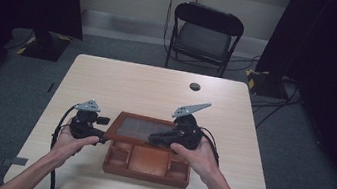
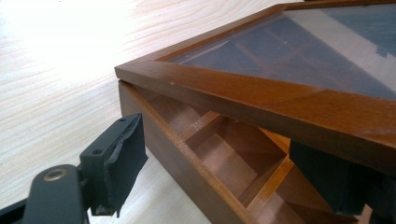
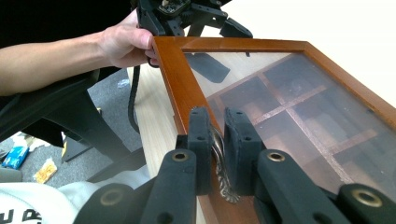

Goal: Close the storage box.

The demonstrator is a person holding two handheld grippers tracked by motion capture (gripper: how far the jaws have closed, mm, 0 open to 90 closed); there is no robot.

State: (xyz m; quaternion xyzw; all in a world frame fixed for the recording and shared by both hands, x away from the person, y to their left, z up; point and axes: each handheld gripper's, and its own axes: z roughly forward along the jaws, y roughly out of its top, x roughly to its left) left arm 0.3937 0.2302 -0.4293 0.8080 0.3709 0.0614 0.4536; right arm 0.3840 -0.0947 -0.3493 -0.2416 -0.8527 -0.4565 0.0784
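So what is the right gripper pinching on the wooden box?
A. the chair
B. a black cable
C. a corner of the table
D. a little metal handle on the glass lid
D. In the right gripper view, the right gripper has its jaws closed on a small metal handle at the front edge of the glass lid, which is lifted off the box.

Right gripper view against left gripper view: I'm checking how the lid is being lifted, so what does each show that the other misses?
The right gripper view alone shows the right gripper shut on the small metal handle at the lid's front rail, with the person's other hand beyond. The left gripper view alone shows the box's compartments under the raised corner, and the left gripper's jaws spread wide either side of that corner. Both show the wooden-framed glass lid and the pale table.
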